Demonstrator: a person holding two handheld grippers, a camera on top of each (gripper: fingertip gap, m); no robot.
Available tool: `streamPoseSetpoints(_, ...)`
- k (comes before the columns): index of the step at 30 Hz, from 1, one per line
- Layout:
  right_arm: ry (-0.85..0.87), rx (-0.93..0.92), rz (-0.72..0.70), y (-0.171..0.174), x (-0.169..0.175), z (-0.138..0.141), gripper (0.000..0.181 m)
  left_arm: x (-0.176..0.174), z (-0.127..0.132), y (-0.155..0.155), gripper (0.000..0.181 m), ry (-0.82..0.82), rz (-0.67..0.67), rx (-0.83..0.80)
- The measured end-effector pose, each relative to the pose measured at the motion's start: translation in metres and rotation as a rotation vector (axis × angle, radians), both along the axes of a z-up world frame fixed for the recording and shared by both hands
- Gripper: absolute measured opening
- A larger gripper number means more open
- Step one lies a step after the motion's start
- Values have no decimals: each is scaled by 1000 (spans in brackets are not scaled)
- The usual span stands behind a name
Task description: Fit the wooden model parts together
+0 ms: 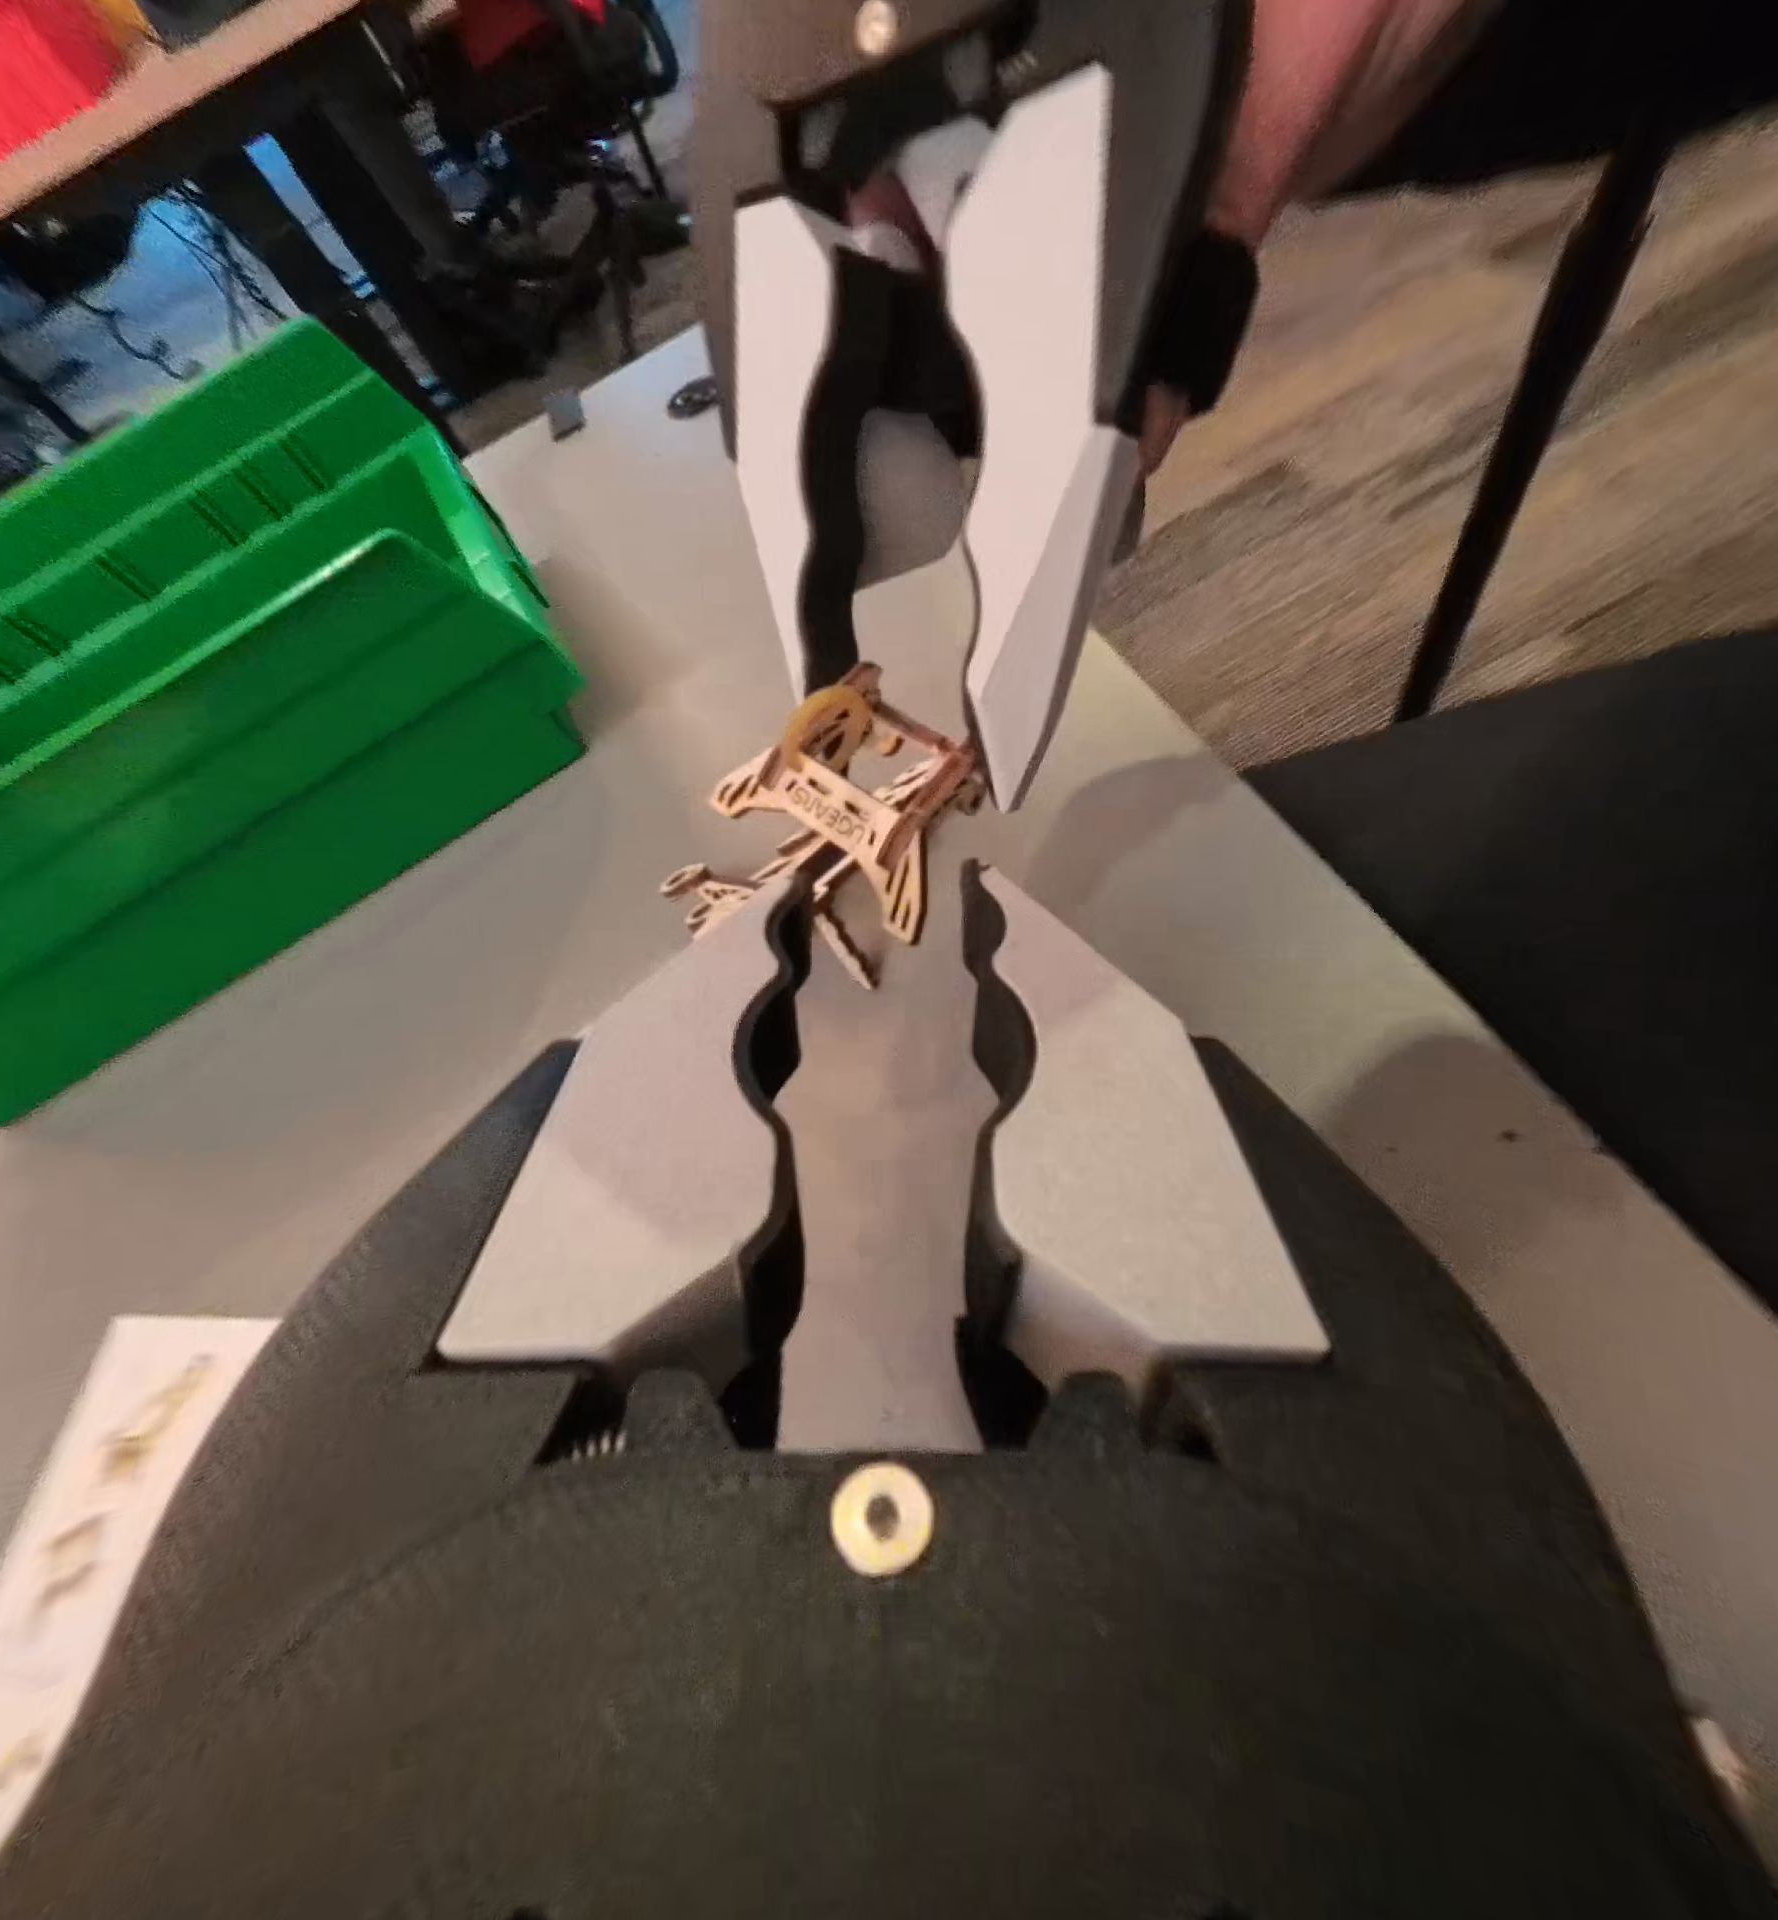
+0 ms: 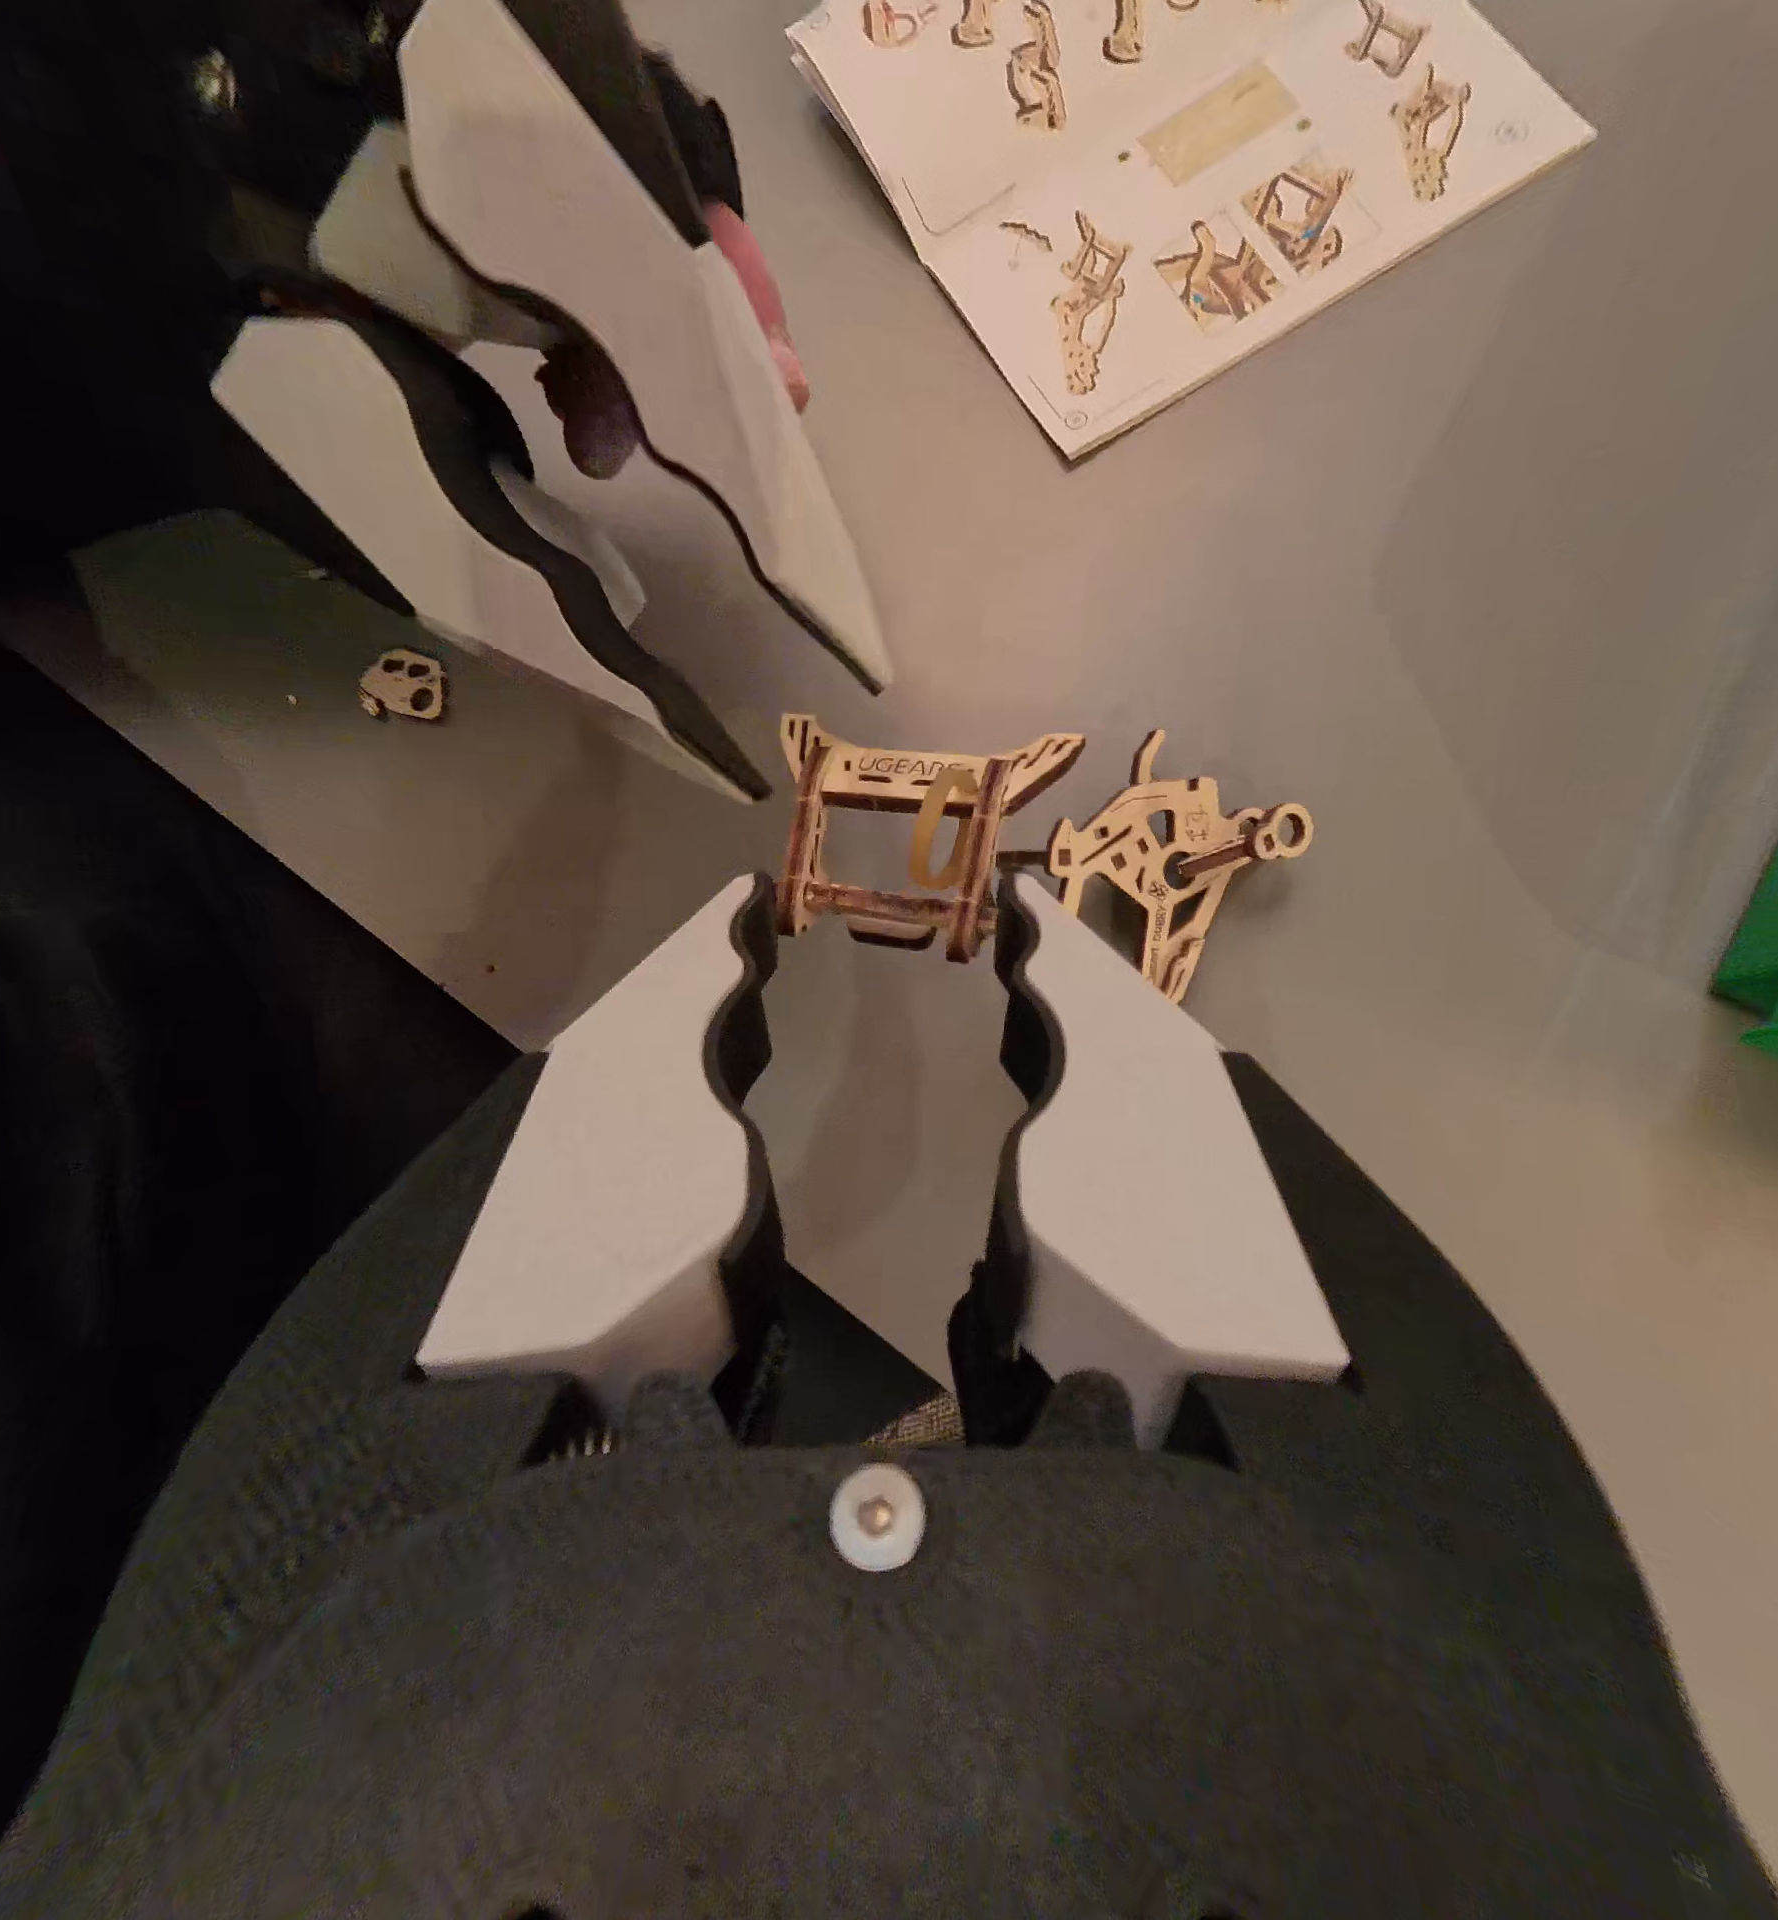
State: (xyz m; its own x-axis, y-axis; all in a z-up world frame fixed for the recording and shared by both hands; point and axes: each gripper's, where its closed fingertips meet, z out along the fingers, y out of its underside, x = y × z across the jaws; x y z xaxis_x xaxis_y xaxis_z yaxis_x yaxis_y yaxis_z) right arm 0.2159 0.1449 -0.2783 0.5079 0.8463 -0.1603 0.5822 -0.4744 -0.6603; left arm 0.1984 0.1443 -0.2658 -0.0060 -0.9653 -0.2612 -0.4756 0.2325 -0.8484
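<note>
A small wooden frame (image 2: 864, 821) with a pale ring on it sits at the tips of my right gripper (image 2: 885, 894), which is shut on its lower axle end. In the left wrist view the frame (image 1: 833, 810) is between the right gripper's fingers, which come down from above. A flat wooden side part with a key-shaped pin (image 2: 1165, 873) lies on the grey table just right of the frame. My left gripper (image 1: 883, 883) is open and empty, close in front of the frame, with its left fingertip over that flat part (image 1: 708, 894).
An instruction sheet (image 2: 1176, 208) lies at the far side of the table. A small loose wooden piece (image 2: 402, 686) lies near the table's edge. Green bins (image 1: 189, 675) stand to the left. A black chair (image 1: 1591, 987) is beyond the right edge. My two grippers' fingertips are within a few centimetres of each other.
</note>
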Motion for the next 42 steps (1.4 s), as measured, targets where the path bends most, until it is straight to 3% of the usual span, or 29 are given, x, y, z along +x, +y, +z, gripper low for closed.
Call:
streamPoseSetpoints(1, -7, 23, 8, 0, 0, 1, 40, -2, 2, 1, 32, -22, 0, -58)
streamPoseSetpoints(7, -19, 149, 61, 0, -6, 8, 40, -1, 23, 2, 39, -212, -62, -572)
streamPoseSetpoints(10, -37, 238, 100, -1, -9, 11, 40, 4, 26, 5, 30, -251, -101, -806)
streamPoseSetpoints(13, -72, 346, 130, 0, -11, 14, 40, 7, 22, -1, 17, -228, -147, -925)
streamPoseSetpoints(18, -124, 377, 150, -3, -10, 8, 40, 11, 18, -10, 5, -211, -181, -932)
streamPoseSetpoints(22, -156, 356, 150, -3, -9, 2, 40, 12, 15, -14, 3, -183, -174, -909)
streamPoseSetpoints(33, -159, 345, 158, 1, -12, -1, 45, 10, 11, -10, 1, -223, -175, -1033)
streamPoseSetpoints(39, -89, 296, 148, -1, -7, 0, 66, 1, 20, -2, 1, -330, -190, -1129)
streamPoseSetpoints(42, -21, 282, 79, 8, 6, 11, 64, -6, 25, 2, 1, -403, -221, -1217)
